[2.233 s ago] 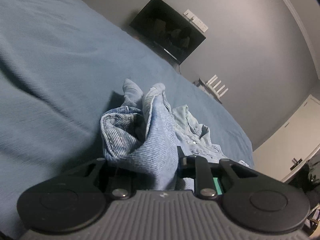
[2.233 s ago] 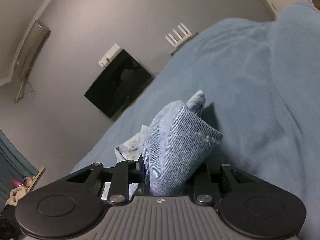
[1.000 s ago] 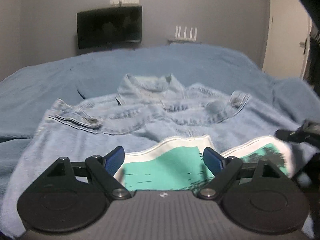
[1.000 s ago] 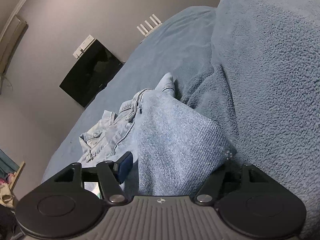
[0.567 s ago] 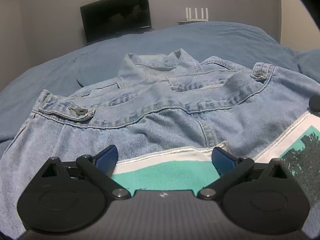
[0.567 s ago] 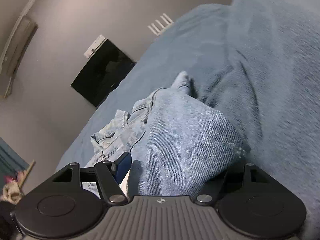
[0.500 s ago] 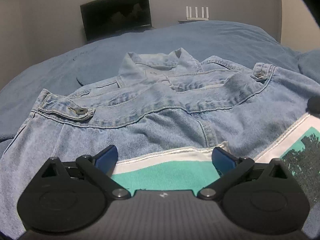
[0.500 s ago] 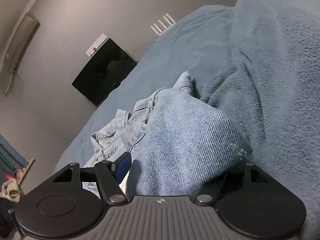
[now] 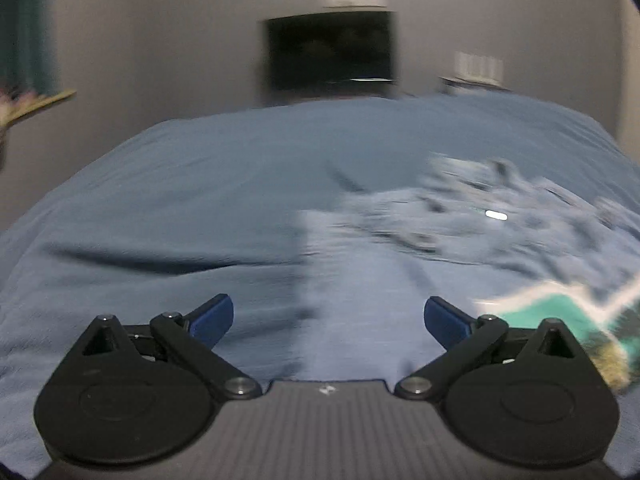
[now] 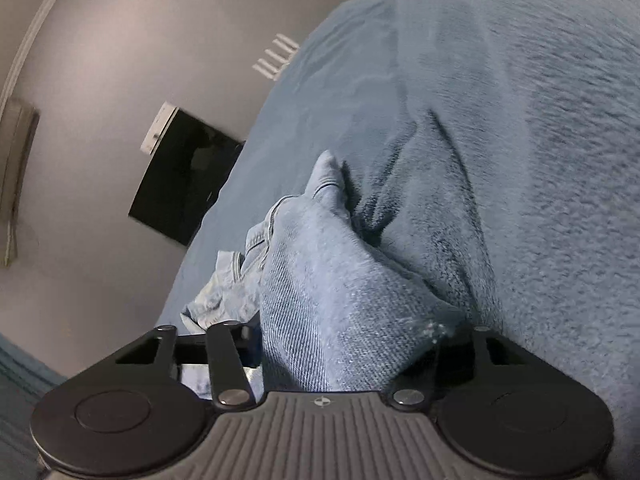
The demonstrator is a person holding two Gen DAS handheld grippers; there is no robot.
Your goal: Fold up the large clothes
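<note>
A light blue denim jacket lies spread on the bed, blurred, to the right of centre in the left wrist view, with a white and teal printed patch at its near right. My left gripper is open and empty, hovering over the jacket's left edge. In the right wrist view my right gripper is shut on a thick fold of the denim jacket, which bunches up between the jaws and hides the fingertips.
A blue fleece blanket covers the bed and rises in a thick mound right of the right gripper. A dark TV hangs on the grey wall beyond, with a white router beside it.
My left gripper has swung left, so the jacket now sits to its right and the view is motion-blurred. My right gripper has closed tighter on the denim fold and tilted slightly.
</note>
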